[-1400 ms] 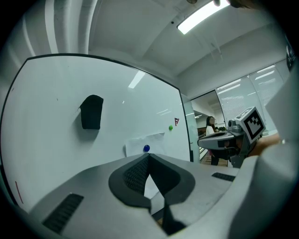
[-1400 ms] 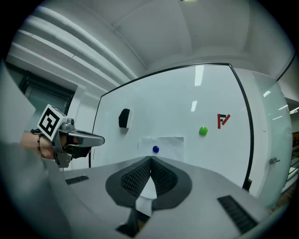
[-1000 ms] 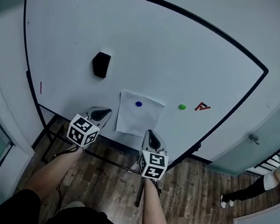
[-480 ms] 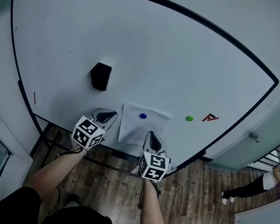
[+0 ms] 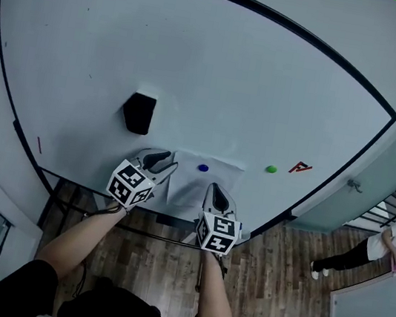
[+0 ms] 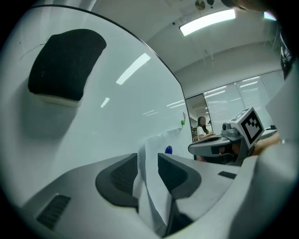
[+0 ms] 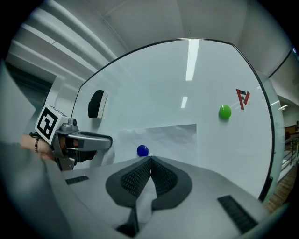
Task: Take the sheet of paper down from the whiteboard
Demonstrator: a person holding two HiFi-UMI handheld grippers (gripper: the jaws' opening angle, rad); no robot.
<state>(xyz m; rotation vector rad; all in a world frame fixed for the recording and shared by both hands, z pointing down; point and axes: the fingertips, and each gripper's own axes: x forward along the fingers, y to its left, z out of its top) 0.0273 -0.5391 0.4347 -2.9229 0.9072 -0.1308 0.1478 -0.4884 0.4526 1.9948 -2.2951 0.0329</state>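
A white sheet of paper (image 5: 192, 185) hangs low on the whiteboard (image 5: 199, 64), pinned near its top by a blue magnet (image 5: 203, 168). My right gripper (image 5: 215, 189) is at the sheet's lower right part. In the right gripper view it (image 7: 150, 160) is shut, with the paper (image 7: 174, 137) pinched between the pads. My left gripper (image 5: 165, 160) is at the sheet's left edge. In the left gripper view its jaws (image 6: 147, 158) stand apart, and the paper edge (image 6: 150, 186) runs between them.
A black eraser (image 5: 139, 112) sticks to the board up and left of the paper. A green magnet (image 5: 272, 169) and a small red logo (image 5: 300, 167) lie to its right. Wooden floor (image 5: 273, 294) lies below the board, and a person (image 5: 382, 249) stands at far right.
Both grippers have moved in toward the board. The left gripper has shifted right, up to the paper's left edge, which now sits between its jaws. The right gripper stays shut at the sheet's bottom.
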